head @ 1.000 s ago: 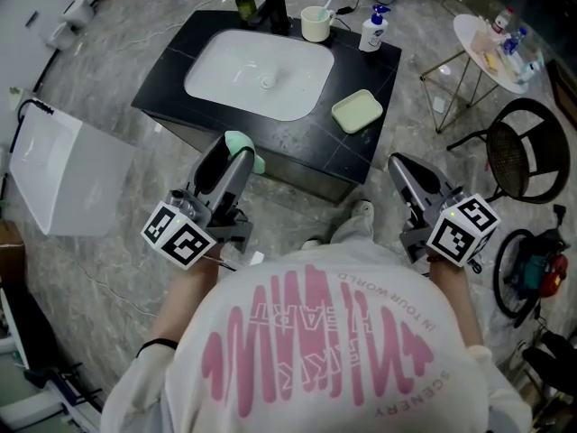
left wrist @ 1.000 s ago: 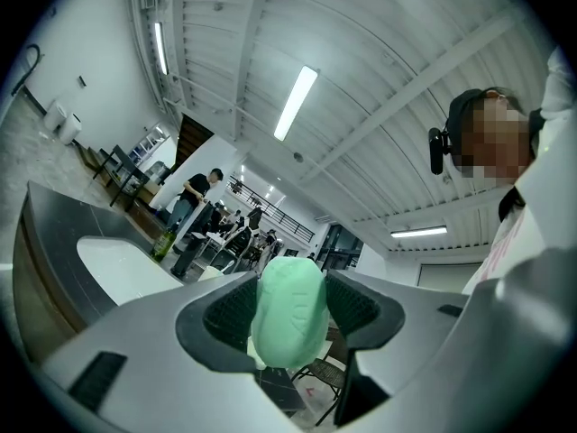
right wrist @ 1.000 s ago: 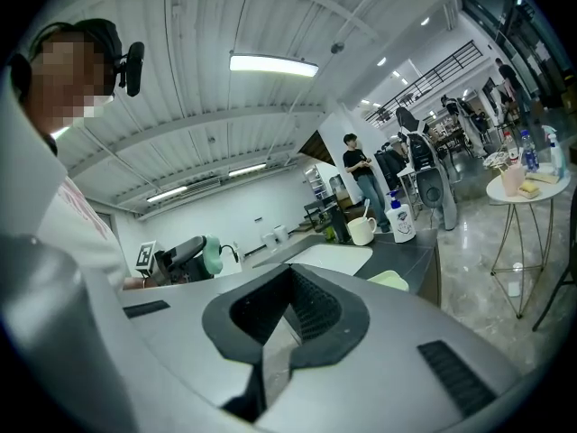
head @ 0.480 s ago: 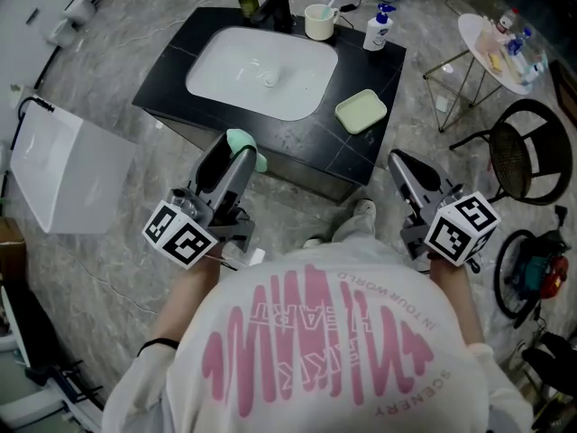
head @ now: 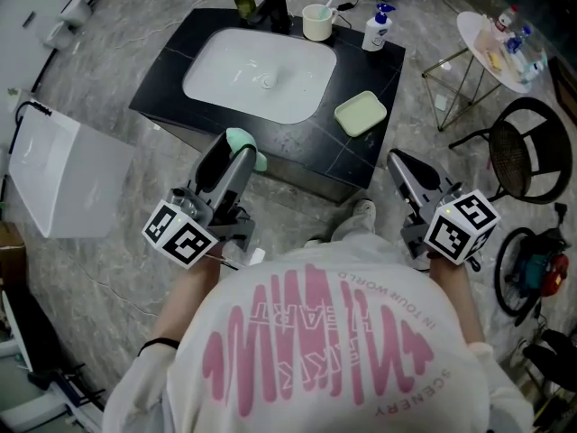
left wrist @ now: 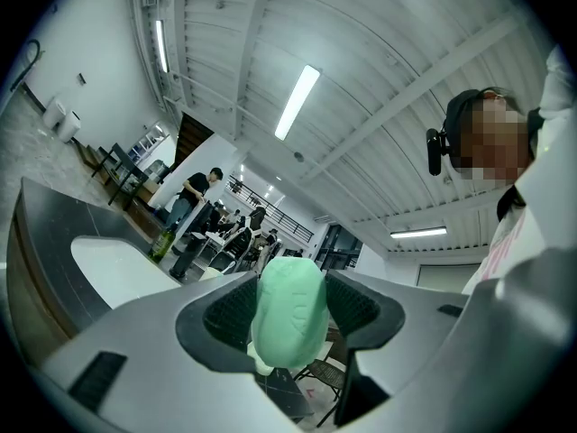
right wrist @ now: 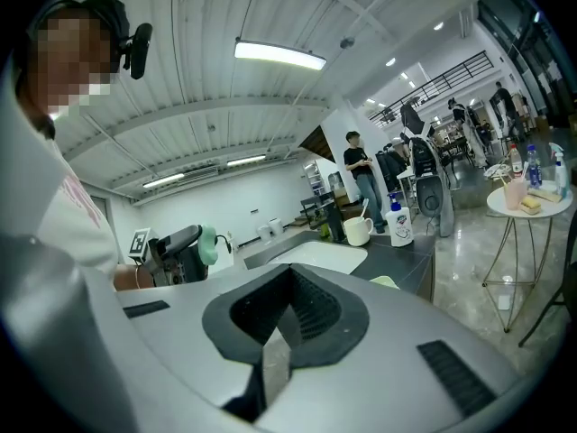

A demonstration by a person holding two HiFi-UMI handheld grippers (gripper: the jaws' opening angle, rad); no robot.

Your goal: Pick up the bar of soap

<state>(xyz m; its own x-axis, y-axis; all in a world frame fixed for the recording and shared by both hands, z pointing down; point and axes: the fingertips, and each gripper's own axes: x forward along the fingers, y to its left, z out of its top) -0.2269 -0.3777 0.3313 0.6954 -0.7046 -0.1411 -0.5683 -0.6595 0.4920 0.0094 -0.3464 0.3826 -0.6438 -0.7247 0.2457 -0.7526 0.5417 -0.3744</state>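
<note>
A pale green bar of soap [left wrist: 290,309] is clamped between the dark ribbed pads of my left gripper [left wrist: 288,318], which is shut on it. In the head view the soap [head: 243,141] pokes out of the left gripper [head: 236,154], held in the air just in front of the black counter [head: 306,142]. My right gripper [head: 398,163] hovers off the counter's right front corner. Its jaws [right wrist: 287,318] are shut with nothing between them. The right gripper view also catches the soap [right wrist: 208,244] at the left.
A white sink basin [head: 261,72] is set in the counter, with a green soap dish [head: 360,113] at its right. A faucet [head: 273,3], dark bottle [head: 245,0], cup [head: 316,23] and pump bottle [head: 373,30] line the back. A round side table [head: 491,48] and chair [head: 518,161] stand right, a white box [head: 63,174] left.
</note>
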